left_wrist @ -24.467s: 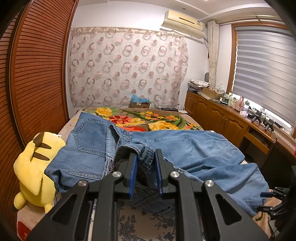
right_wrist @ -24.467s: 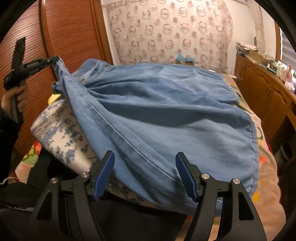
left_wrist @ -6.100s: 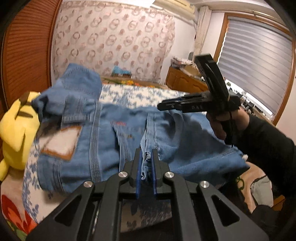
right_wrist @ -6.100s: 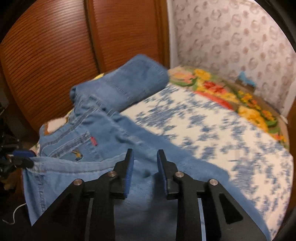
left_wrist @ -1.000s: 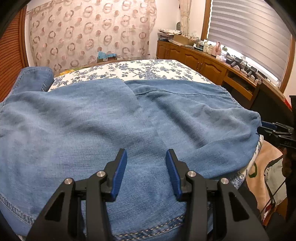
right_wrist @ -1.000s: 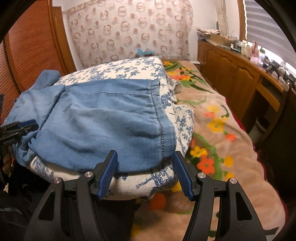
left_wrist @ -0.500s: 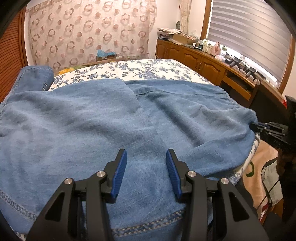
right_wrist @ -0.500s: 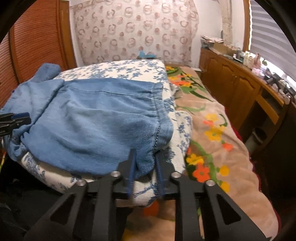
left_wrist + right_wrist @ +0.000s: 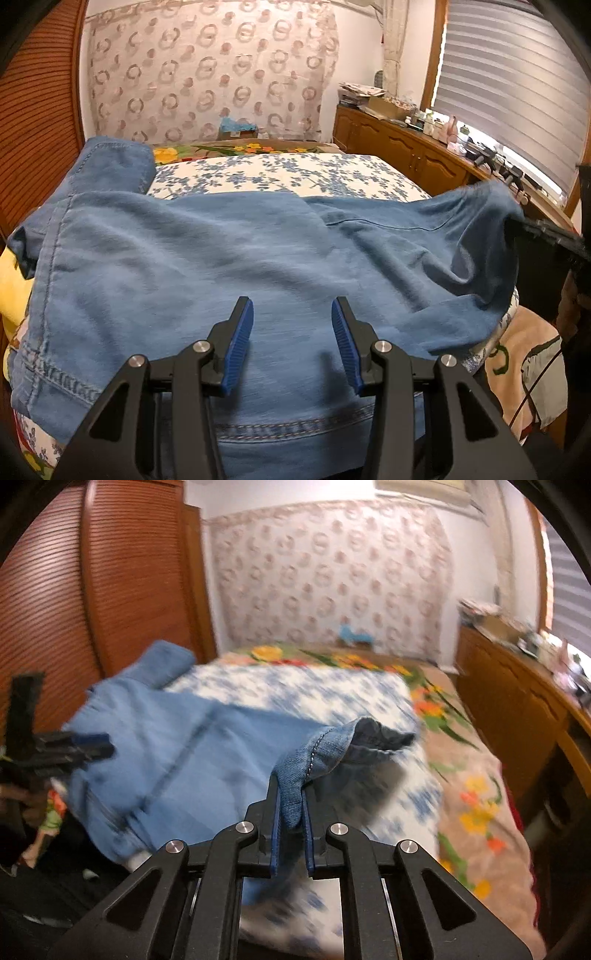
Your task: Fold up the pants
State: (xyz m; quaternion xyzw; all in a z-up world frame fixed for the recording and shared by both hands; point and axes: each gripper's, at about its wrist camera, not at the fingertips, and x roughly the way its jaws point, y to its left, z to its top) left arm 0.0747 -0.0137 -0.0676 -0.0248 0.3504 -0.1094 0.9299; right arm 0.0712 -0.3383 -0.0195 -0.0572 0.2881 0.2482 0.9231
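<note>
Blue denim pants [image 9: 221, 266] lie spread over a blue-flowered quilt [image 9: 280, 173] on the bed. My left gripper [image 9: 291, 332] is open and hovers just above the denim near its stitched near hem. My right gripper [image 9: 291, 812] is shut on a leg hem of the pants [image 9: 325, 749] and holds it lifted above the bed; the view is blurred by motion. In the left wrist view the right gripper [image 9: 546, 232] shows at the right edge with the raised denim corner. The left gripper [image 9: 74, 749] shows at the left of the right wrist view.
A wooden slatted wardrobe [image 9: 92, 590] stands to the left of the bed. A wooden cabinet [image 9: 399, 155] with clutter runs under the window on the right. A yellow plush toy [image 9: 11, 280] lies at the bed's left edge. A floral blanket [image 9: 472, 775] covers the bed's right side.
My right gripper, shut on the leg hem, has lifted it up off the bed and swung it leftward. My left gripper stays open over the denim, having drawn back slightly.
</note>
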